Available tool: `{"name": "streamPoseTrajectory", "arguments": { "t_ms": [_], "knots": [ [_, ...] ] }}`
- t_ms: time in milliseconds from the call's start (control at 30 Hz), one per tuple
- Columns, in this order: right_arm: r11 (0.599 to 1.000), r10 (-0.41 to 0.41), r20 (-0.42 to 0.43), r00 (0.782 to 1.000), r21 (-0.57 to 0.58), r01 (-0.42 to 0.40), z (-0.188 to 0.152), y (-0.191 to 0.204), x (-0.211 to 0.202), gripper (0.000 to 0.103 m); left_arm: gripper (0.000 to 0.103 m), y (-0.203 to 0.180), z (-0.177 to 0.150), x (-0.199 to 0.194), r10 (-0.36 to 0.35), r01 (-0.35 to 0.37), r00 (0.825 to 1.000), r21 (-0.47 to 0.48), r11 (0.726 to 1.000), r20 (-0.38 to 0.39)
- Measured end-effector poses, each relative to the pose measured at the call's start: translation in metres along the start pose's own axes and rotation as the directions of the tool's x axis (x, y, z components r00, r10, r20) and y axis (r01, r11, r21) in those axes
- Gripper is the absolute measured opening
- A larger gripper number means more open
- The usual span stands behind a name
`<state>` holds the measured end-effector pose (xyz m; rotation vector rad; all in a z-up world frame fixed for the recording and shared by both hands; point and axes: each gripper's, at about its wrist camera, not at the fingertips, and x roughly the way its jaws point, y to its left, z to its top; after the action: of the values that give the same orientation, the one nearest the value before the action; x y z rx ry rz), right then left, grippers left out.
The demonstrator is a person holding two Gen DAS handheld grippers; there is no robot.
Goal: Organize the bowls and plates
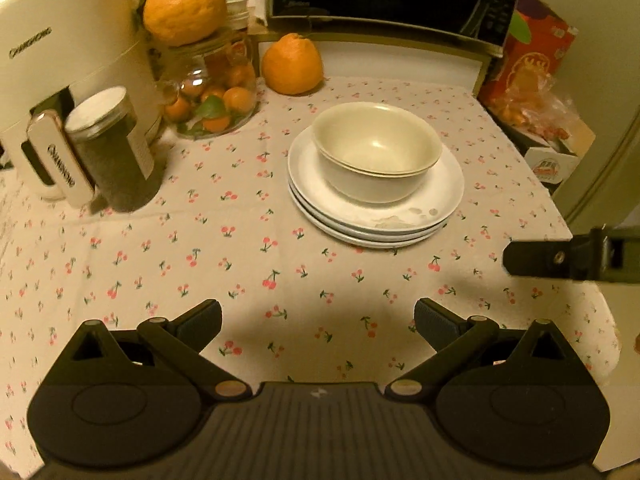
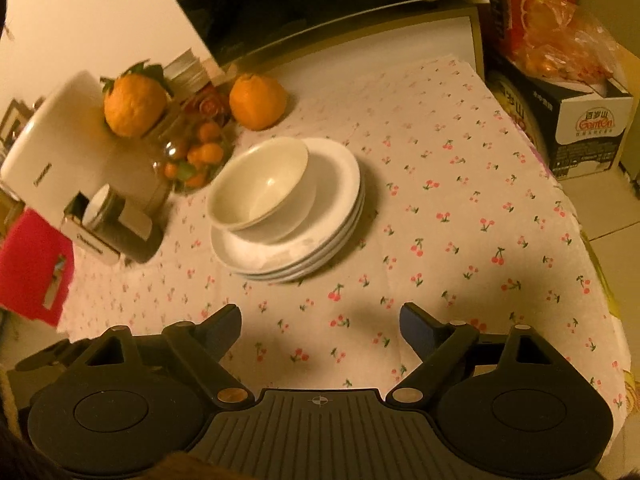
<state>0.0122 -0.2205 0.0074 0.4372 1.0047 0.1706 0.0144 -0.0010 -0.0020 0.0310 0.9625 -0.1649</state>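
And here's the stack, centre frame in the left wrist view: two cream ceramic bowls (image 1: 376,150) nested one inside the other, sitting on a pile of white round plates (image 1: 376,210), three by my count. From the right wrist camera the same pile sits left of centre, bowls (image 2: 262,188) shifted toward the left side of the top plate (image 2: 340,176), not centred. All of it rests on the cherry-print tablecloth (image 1: 240,264).

Reading the task, this looks close to finished: every plate and bowl in sight is gathered into one stack, and no loose dish shows anywhere on the cloth. What might remain is squaring the bowls up, or moving the stack elsewhere; the pictures don't settle that.

Now the poses. The left gripper (image 1: 318,318) hangs low at the bottom of its frame, jaws spread wide, nothing between them, well short of the plates. The right gripper (image 2: 320,320) matches it: jaws wide apart, empty, pointed up-frame toward the stack. Its dark body (image 1: 568,258) pokes in at the right edge of the left view.
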Motion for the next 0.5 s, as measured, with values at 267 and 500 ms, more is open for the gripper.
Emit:
{"name": "streamPoseTrajectory", "arguments": {
  "t_ms": [267, 500],
  "knots": [
    [0.997, -0.045, -0.004, 0.999, -0.062, 0.045, -0.002, 0.012, 0.008, 0.092, 0.103, 0.008, -0.002, -0.004, 0.056, -0.056, 0.998, -0.076, 0.996, -0.009],
    [0.993, -0.072, -0.011, 0.997, -0.095, 0.07, -0.002, 0.02, 0.016, 0.093, 0.103, 0.006, -0.003, -0.01, 0.122, -0.12, 0.992, -0.068, 0.99, 0.022]
  ]
}}
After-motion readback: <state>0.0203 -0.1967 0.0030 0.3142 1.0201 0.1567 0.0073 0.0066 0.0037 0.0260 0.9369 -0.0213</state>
